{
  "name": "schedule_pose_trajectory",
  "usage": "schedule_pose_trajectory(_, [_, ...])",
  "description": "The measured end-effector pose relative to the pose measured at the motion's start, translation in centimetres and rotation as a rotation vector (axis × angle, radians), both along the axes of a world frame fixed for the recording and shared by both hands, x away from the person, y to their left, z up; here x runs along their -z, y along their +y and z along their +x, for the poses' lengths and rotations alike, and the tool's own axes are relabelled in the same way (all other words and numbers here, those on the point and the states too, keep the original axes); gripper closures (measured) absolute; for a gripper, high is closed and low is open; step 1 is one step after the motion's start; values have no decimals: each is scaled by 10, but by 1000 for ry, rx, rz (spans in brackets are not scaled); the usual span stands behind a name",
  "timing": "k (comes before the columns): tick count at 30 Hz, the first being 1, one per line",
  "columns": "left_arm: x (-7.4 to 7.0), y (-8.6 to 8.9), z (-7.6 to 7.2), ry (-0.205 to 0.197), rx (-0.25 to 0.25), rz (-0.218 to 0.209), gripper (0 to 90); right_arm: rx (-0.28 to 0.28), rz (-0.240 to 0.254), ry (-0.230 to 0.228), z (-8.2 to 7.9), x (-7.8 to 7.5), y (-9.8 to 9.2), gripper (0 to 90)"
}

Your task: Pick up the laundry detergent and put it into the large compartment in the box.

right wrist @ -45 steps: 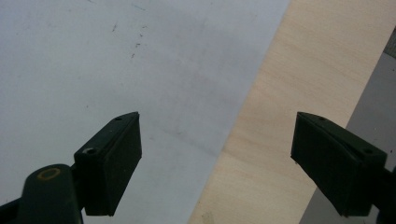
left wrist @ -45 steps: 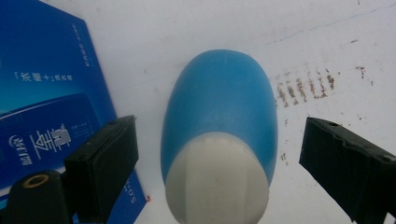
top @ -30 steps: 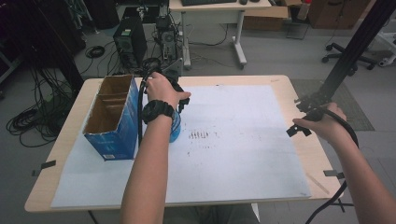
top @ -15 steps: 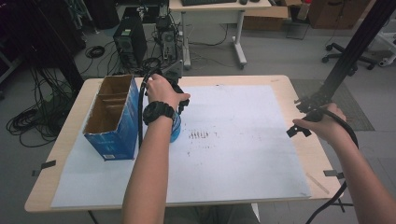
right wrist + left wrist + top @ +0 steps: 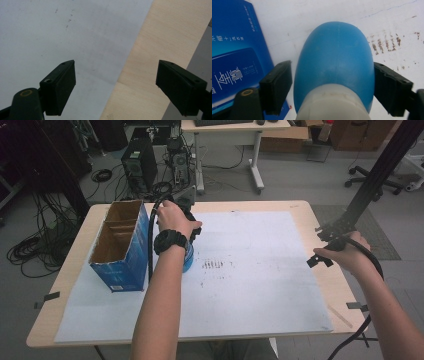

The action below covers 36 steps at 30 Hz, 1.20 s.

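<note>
Left claw (image 5: 332,85): mine, jaws spread either side of blue bottle (image 5: 334,60), not yet gripping. Bottle: on white sheet (image 5: 260,270), just beside blue carton (image 5: 122,245). Likely light, smooth plastic, slippery; best taken at its widest part. Right claw (image 5: 116,87): released, empty, over desk (image 5: 160,50) edge.

Grey floor (image 5: 295,180) is lying beyond the tabletop (image 5: 345,292), cables (image 5: 30,252) sprawling left, a computer tower (image 5: 136,167) standing by a desk (image 5: 225,127).

Left gripper (image 5: 332,87) far left, jaws apart; right gripper (image 5: 116,87) near the right edge, jaws wide.
</note>
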<state>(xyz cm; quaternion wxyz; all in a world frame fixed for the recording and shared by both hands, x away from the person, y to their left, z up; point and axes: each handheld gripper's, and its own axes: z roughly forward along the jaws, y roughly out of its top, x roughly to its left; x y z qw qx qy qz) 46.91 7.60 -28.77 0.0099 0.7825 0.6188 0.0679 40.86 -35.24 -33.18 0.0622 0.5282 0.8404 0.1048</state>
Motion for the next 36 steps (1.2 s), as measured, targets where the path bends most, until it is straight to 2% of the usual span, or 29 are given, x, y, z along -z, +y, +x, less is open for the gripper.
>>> schedule_pose_trajectory(8, [0, 1, 1, 1, 3, 8, 324, 0, 0, 1, 1, 1, 0, 164])
schedule_pose_trajectory(11, [0, 1, 1, 5, 4, -4, 360, 1, 0, 3, 1, 1, 0, 164])
schedule_pose_trajectory(36, [-2, 1, 1, 16, 1, -8, 369, -4, -2, 2, 1, 0, 1, 164])
